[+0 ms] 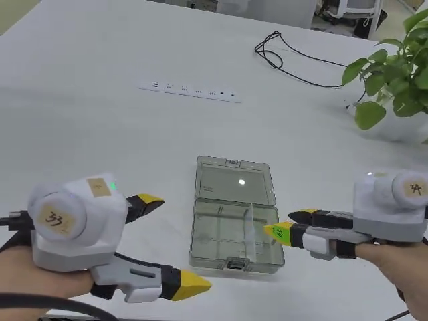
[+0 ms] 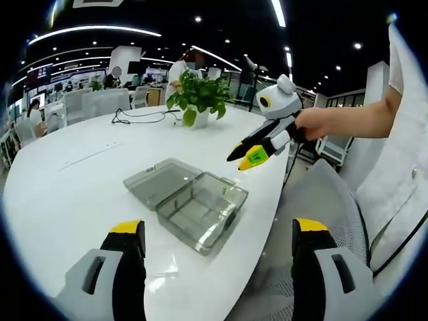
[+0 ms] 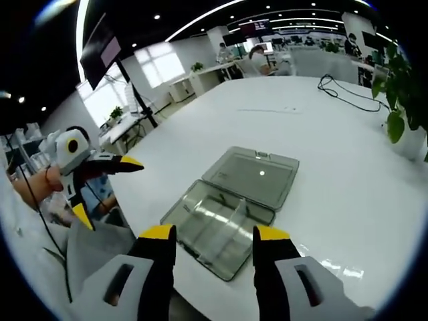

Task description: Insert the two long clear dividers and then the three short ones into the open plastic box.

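The open plastic box (image 1: 215, 235) is seen on the white table (image 1: 93, 134) between the two grippers, with its lid (image 1: 235, 182) laid flat behind the base. One clear divider (image 1: 249, 229) can be made out standing upright across the base. Because it is transparent, its ends are hard to trace, and whether other dividers are seated cannot be told. The left gripper (image 1: 172, 242) is held with jaws spread wide, nothing between them. The right gripper (image 1: 291, 224) is held at the box's right edge, jaws parted more narrowly, nothing seen gripped. A power strip (image 1: 189, 90) and a black cable (image 1: 294, 63) lie farther back, and a potted plant (image 1: 394, 73) is cut off by the frame's right edge
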Available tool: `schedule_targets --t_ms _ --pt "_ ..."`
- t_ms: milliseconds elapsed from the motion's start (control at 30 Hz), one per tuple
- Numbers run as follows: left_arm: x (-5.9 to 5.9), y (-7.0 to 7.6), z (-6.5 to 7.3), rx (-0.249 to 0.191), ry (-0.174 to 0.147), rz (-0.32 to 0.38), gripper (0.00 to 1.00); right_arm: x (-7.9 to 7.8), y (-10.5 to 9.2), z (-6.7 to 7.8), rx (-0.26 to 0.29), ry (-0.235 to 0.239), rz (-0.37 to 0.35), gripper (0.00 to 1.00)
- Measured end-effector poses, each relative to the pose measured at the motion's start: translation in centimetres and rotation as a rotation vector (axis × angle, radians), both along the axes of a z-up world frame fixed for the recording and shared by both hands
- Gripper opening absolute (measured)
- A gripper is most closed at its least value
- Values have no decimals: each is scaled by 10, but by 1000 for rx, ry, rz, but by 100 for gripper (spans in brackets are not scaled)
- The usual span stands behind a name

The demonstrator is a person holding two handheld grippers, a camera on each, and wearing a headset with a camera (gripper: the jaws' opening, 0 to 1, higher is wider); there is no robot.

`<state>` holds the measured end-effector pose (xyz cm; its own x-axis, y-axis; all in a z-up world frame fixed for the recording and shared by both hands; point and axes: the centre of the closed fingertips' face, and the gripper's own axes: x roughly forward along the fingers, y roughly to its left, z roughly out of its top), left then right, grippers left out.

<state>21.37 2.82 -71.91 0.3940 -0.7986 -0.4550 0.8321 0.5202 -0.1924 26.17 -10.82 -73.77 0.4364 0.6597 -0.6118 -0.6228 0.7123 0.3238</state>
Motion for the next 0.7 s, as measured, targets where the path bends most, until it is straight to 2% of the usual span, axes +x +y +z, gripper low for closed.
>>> schedule_targets --t_ms 200,500,600,700 --pt "1 7 -2 12 3 36 92 -6 -10 4 -11 -57 69 55" --pt "5 18 -10 47 14 69 91 -17 -30 7 -7 -117 112 66" --pt "8 24 -18 76 39 87 89 -21 -37 7 3 -137 117 69" --pt "10 28 -22 93 44 95 89 -24 -43 6 4 -162 123 72"
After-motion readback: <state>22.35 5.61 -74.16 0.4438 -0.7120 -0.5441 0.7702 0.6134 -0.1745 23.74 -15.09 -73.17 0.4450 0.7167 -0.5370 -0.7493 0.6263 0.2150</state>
